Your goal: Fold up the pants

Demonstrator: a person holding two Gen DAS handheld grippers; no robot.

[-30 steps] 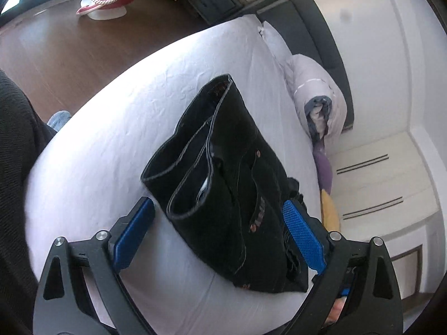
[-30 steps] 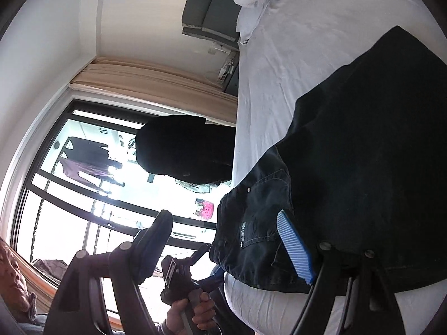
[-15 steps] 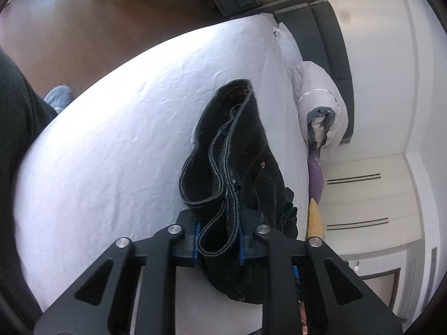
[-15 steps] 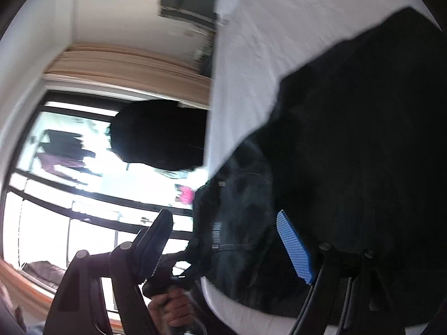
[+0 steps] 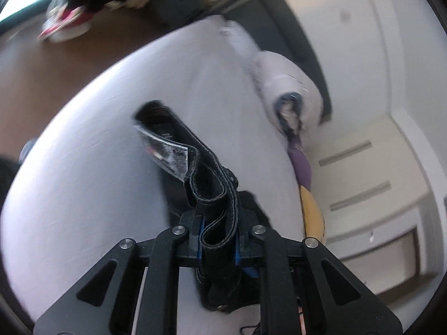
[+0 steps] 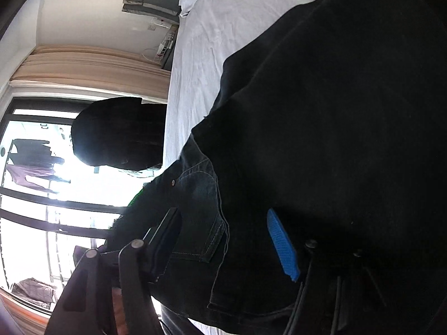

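The pants (image 5: pixel 195 164) are black jeans lying folded on the white bed sheet (image 5: pixel 83 167). My left gripper (image 5: pixel 218 240) is shut on the waistband edge of the pants, and the cloth bunches up between the blue pads. In the right wrist view the pants (image 6: pixel 321 139) fill most of the frame. My right gripper (image 6: pixel 223 240) is open, with its blue pad (image 6: pixel 282 245) lying on the pants and the dark finger (image 6: pixel 164 234) at the pocket side. The cloth between the fingers is not pinched.
A rolled pale duvet (image 5: pixel 285 83) and a dark headboard (image 5: pixel 293 36) are at the far end of the bed. A white cabinet (image 5: pixel 377 167) stands beyond the bed. Wooden floor (image 5: pixel 42 64) lies to the left. A window (image 6: pixel 33 181) and curtain (image 6: pixel 83 67) show in the right wrist view.
My left gripper closed on the waistband and has lifted and bunched it. My right gripper stayed open and moved closer over the pants.
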